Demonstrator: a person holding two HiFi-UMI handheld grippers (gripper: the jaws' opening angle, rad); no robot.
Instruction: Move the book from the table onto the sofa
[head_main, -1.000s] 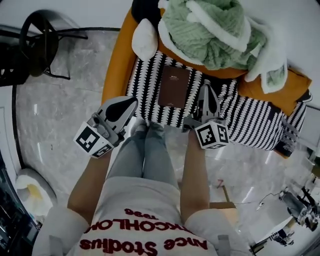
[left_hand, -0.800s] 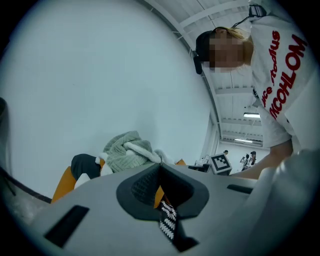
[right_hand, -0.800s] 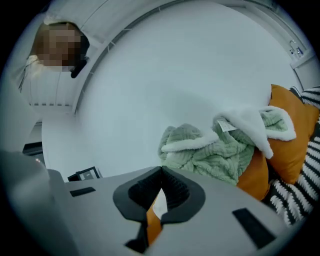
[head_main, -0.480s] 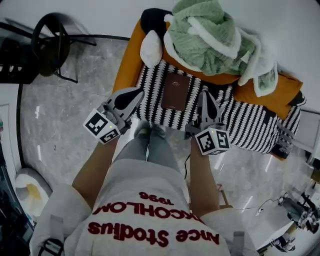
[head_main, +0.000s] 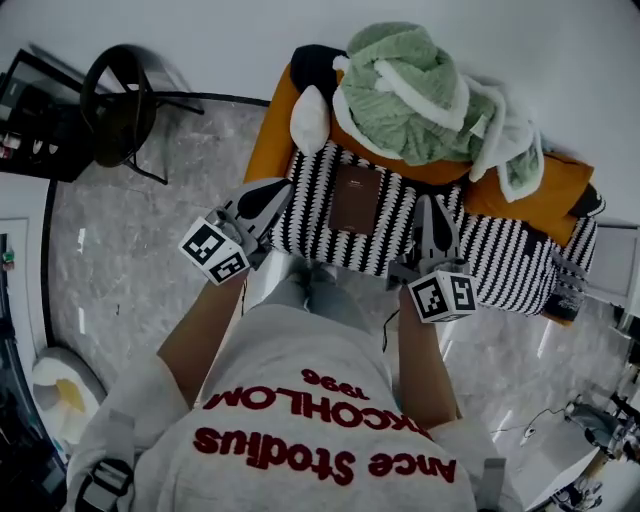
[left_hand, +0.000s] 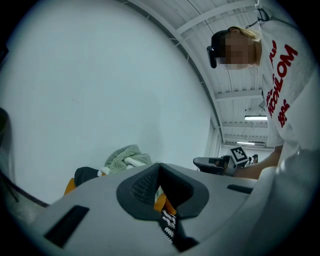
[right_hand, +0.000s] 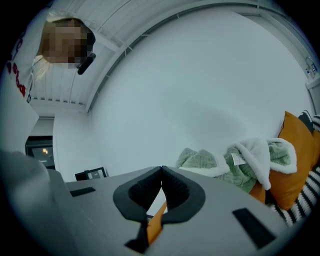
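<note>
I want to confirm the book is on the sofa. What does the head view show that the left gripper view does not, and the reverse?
Head view only: the brown book lying flat on the striped cover, a black chair and the marble floor. Left gripper view only: up close, the left gripper with its jaws together and nothing between them, plus a ceiling light. Both: the green blanket, the orange sofa, a bit of that striped cover, and the right gripper.

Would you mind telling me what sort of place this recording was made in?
Probably a living-room corner staged inside a larger workspace: an orange sofa with a striped cover and a green blanket stands on a marbled floor, but the left gripper view shows a bare beamed ceiling with strip lights.
</note>
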